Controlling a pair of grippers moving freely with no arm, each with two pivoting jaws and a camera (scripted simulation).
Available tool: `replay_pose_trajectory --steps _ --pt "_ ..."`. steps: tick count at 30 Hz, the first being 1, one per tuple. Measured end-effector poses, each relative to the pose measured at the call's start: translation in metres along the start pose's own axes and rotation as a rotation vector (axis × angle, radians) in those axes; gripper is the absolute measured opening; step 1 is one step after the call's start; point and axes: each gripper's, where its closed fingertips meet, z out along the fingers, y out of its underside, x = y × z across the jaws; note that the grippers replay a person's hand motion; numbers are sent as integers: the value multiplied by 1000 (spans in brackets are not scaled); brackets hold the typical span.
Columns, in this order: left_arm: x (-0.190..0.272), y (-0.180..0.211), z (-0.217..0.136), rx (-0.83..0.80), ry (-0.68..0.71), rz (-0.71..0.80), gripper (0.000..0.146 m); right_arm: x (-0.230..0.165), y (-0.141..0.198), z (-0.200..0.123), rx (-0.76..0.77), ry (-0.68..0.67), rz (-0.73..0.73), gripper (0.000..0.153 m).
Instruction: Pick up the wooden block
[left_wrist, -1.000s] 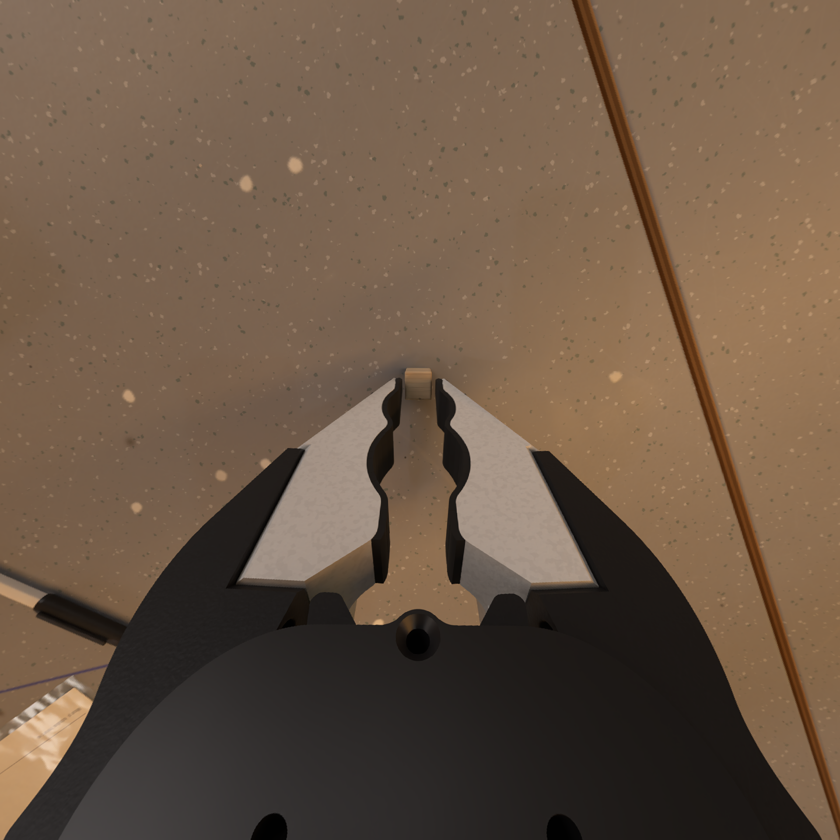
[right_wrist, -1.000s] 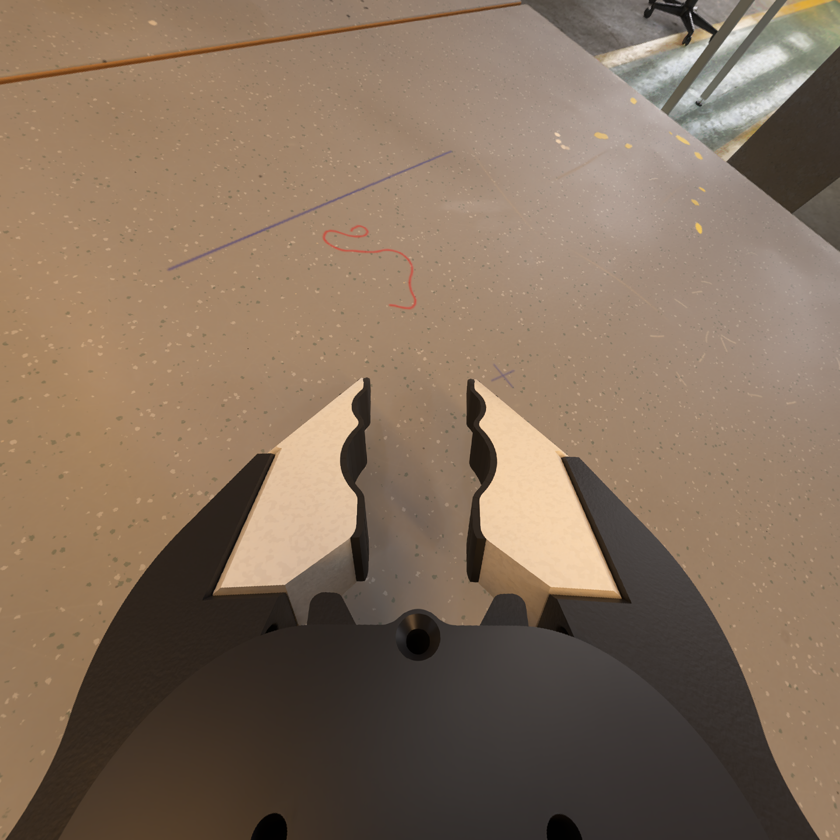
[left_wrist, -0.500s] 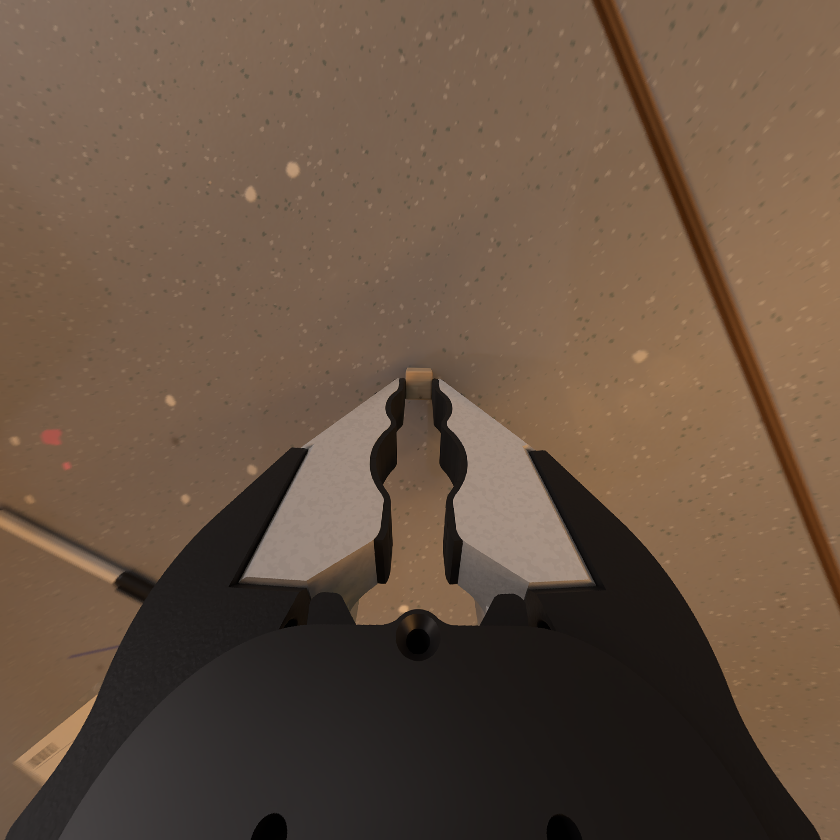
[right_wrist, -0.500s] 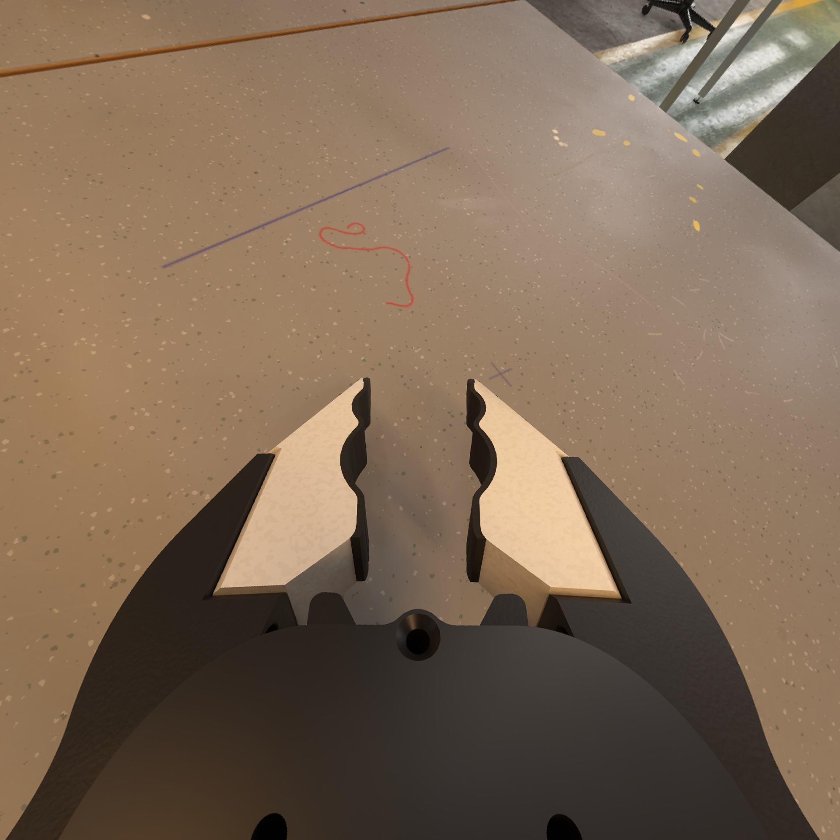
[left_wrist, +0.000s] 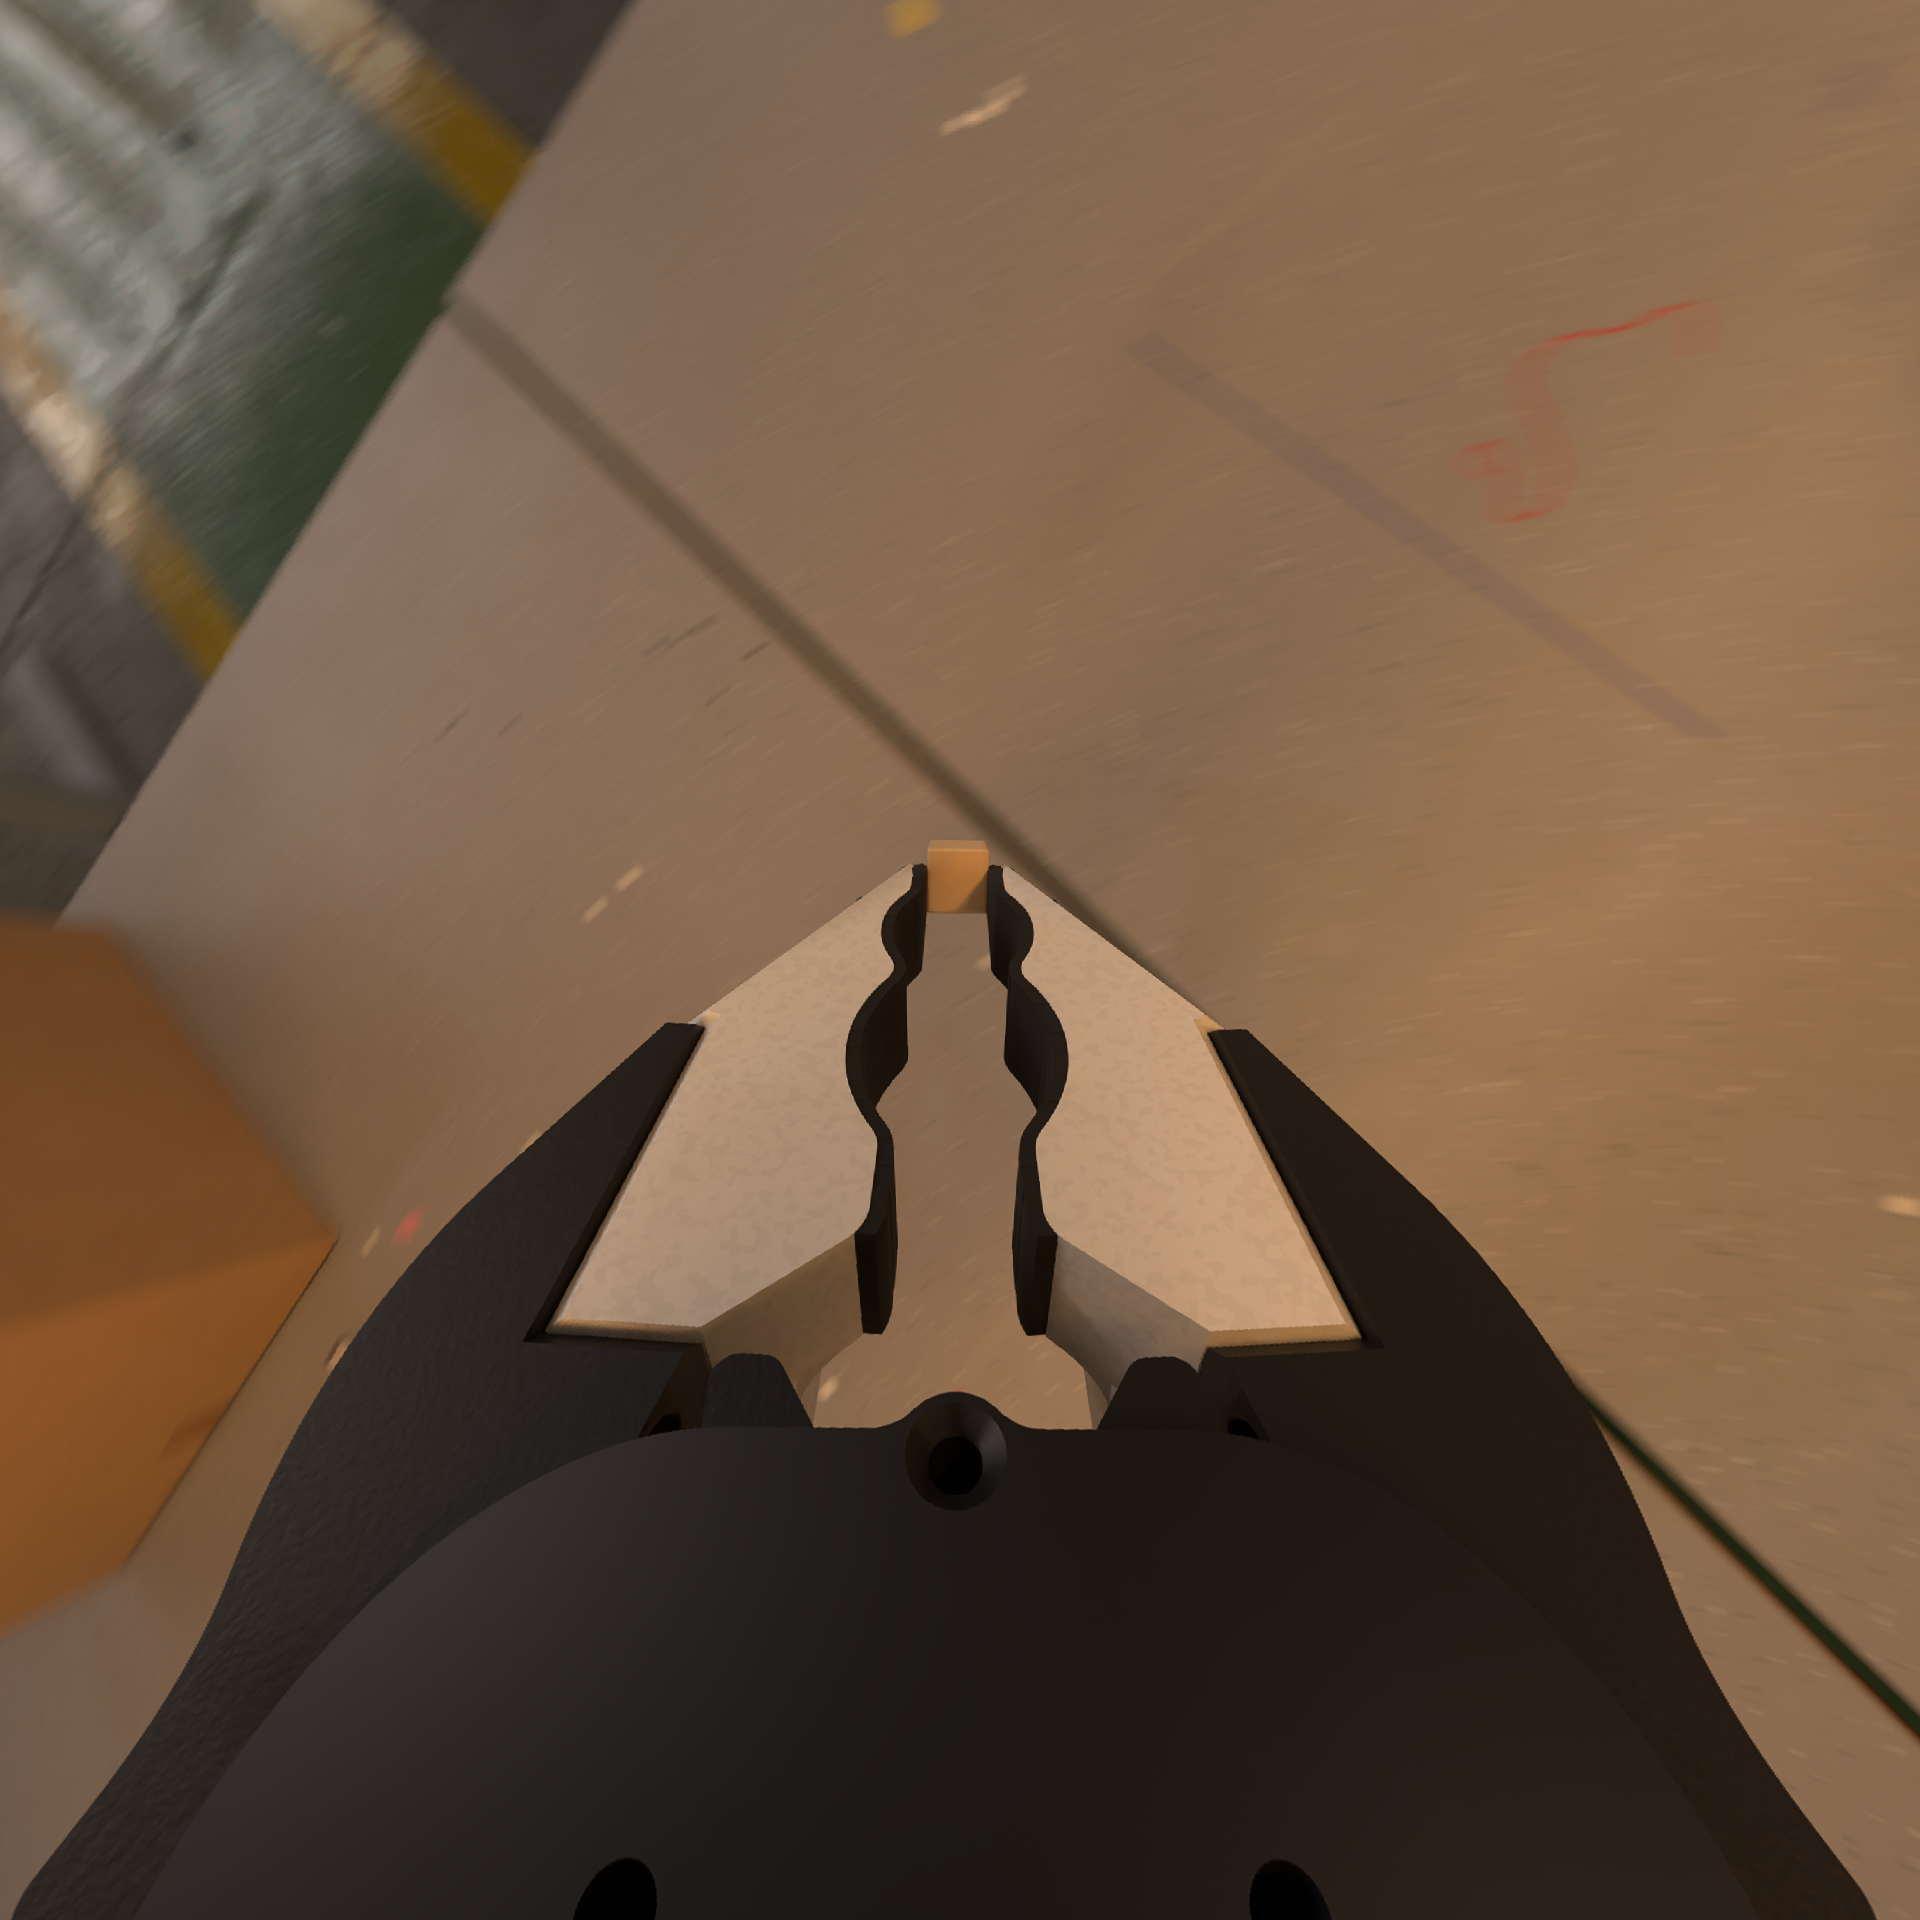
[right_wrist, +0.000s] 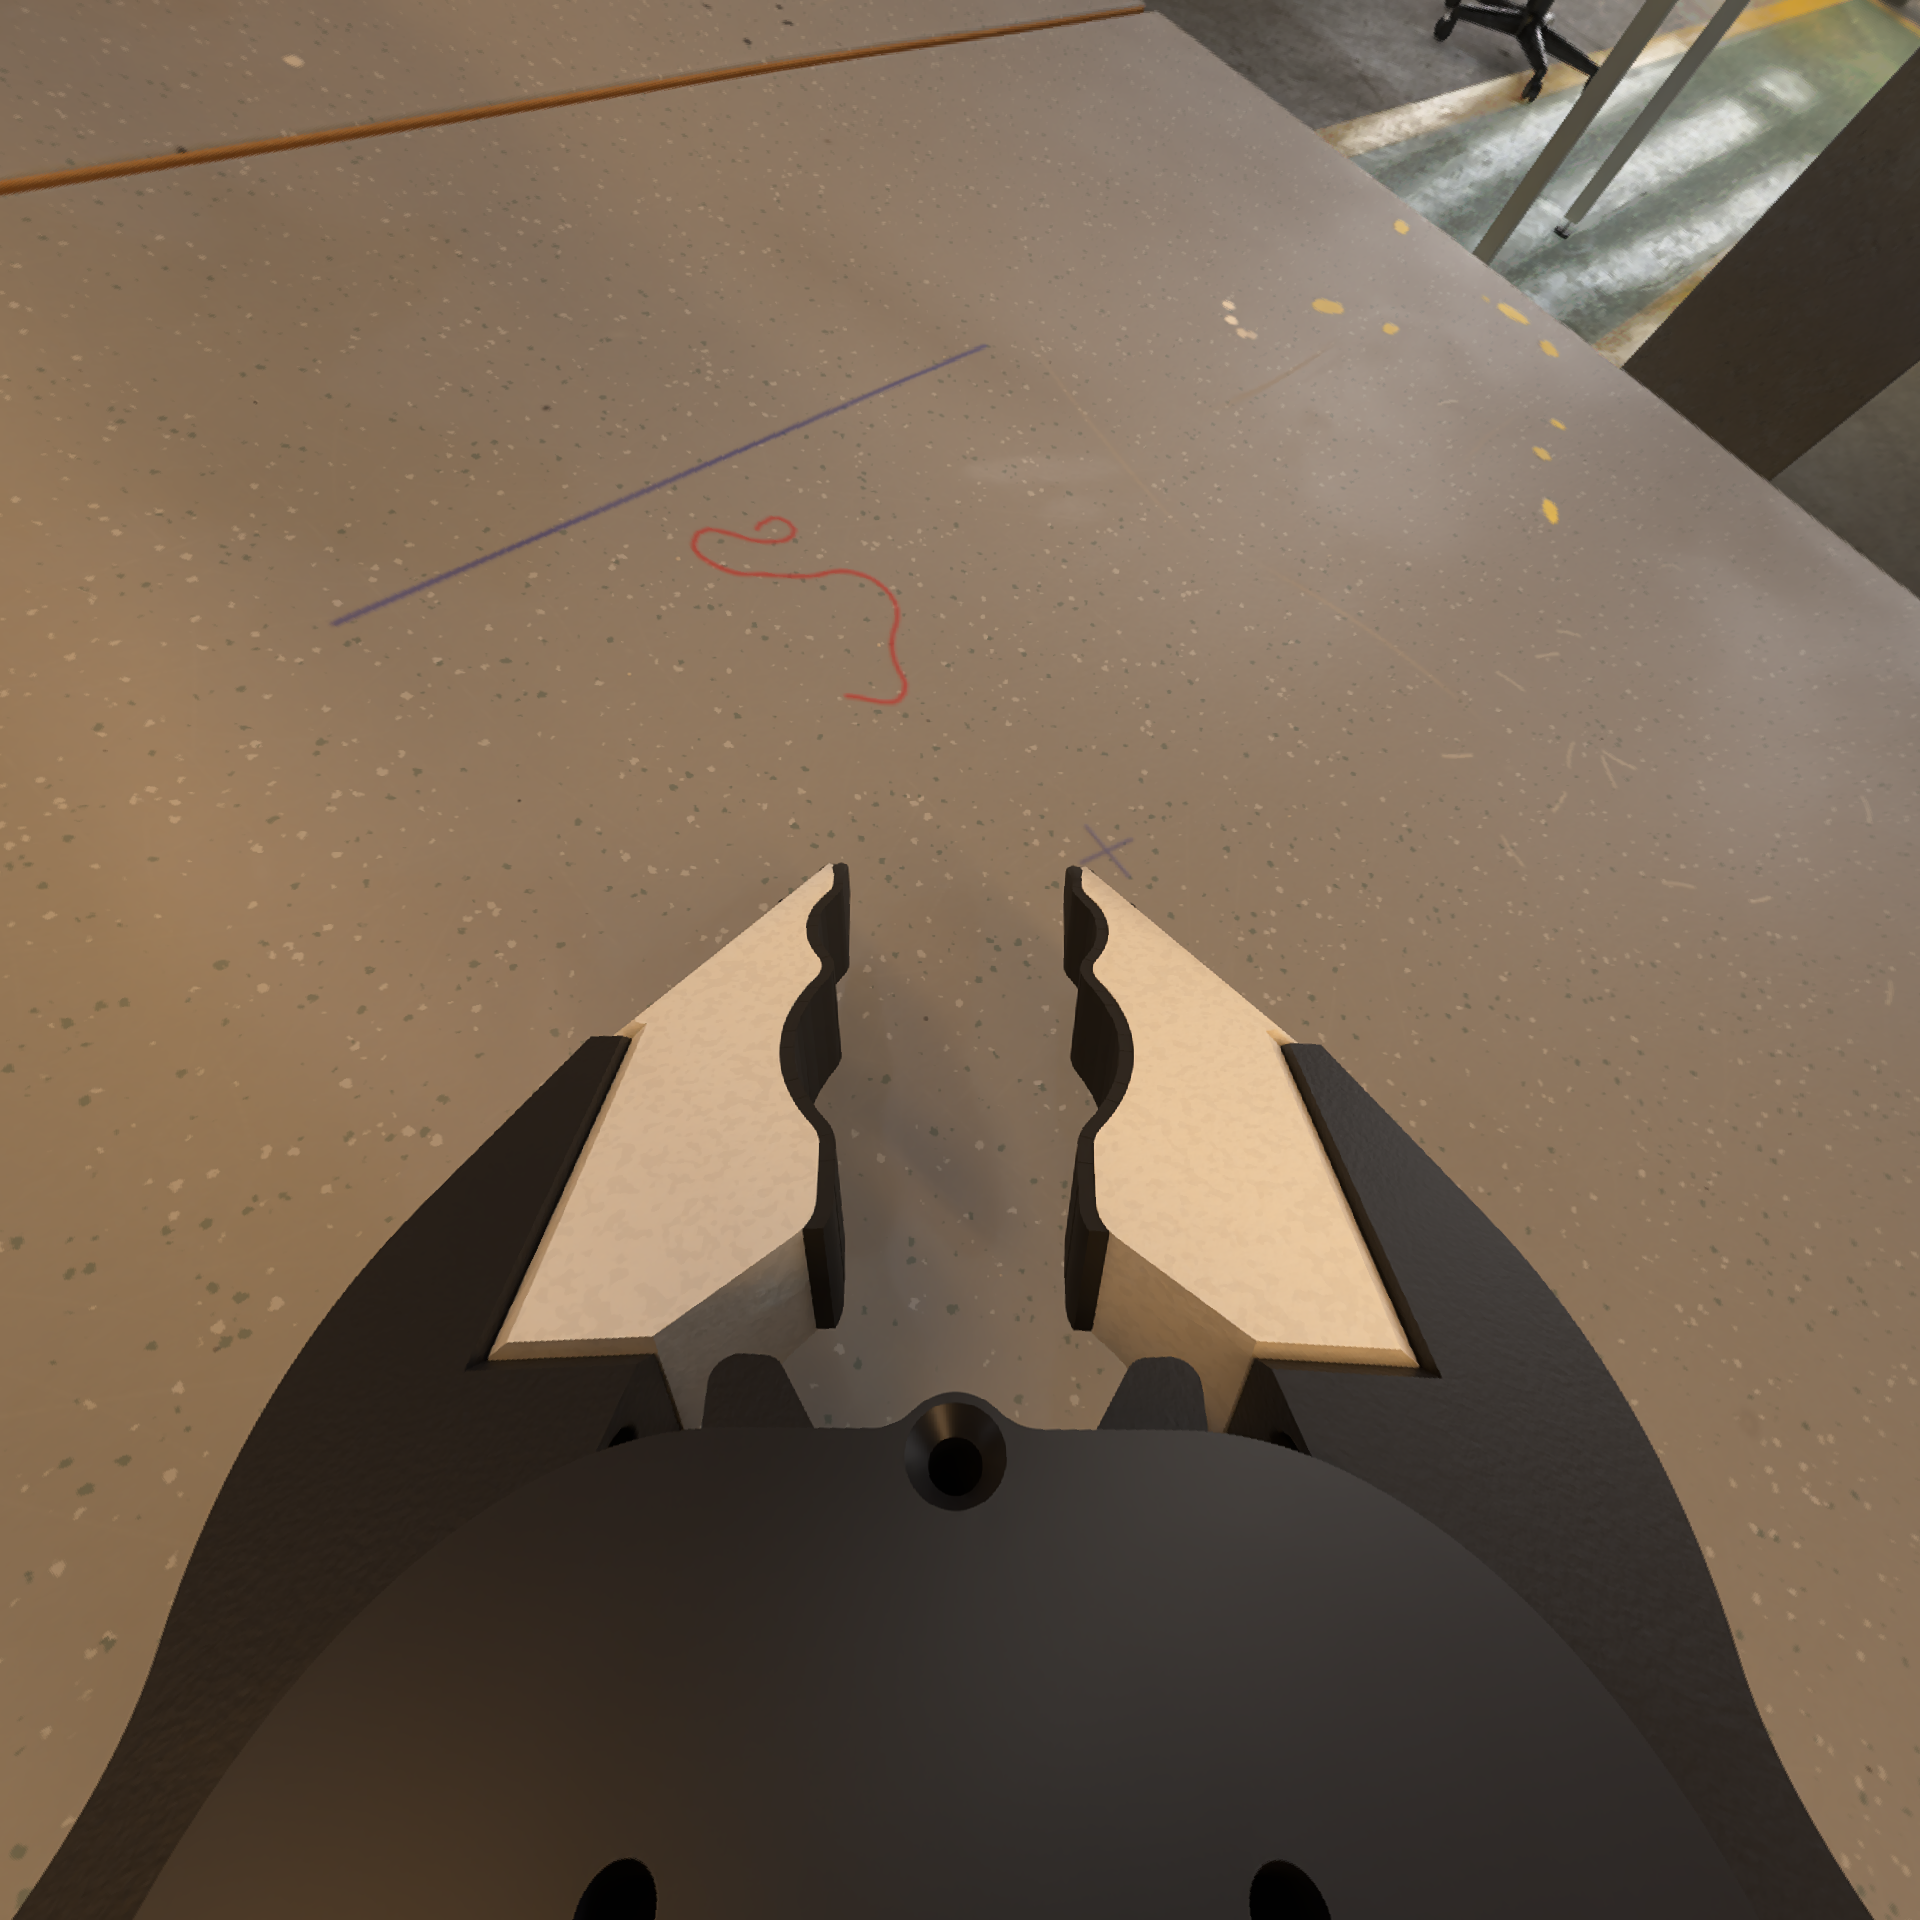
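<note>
A small pale wooden block (left_wrist: 956, 876) sits pinched between the fingertips of my left gripper (left_wrist: 956, 891), which is shut on it and holds it well above the speckled brown table (left_wrist: 1351, 727). The surroundings in the left wrist view are blurred by motion. My right gripper (right_wrist: 956, 883) is open and empty, low over the table (right_wrist: 520, 831), with nothing between its fingers. The block does not show in the right wrist view.
An orange-brown box (left_wrist: 114, 1247) stands at the left in the left wrist view. The table edge and green-and-yellow floor (left_wrist: 156, 260) lie at the upper left. A red scribble (right_wrist: 821, 597), a blue line (right_wrist: 655, 483) and a table edge (right_wrist: 1558, 343) show ahead of the right gripper.
My left gripper has lifted and swung with the block held in it; the table edge, floor and orange box have come into its view. The right gripper has barely moved.
</note>
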Motion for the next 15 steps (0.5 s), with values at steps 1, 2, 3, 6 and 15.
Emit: replay_pose_trajectory --steps 1,2,3,6,15 --pt "26 -14 5 14 62 41 11 1 0 -1 1 6 -5 41" --pt "54 -25 13 20 140 83 11 3 -1 -1 1 15 -7 41" --pt "84 -34 23 19 216 128 11 6 -1 -3 6 29 -5 41" --pt "168 -54 53 36 404 225 11 17 -7 -9 60 47 33 37" --pt "274 -57 104 -32 569 288 11 24 -9 -13 87 26 100 39"
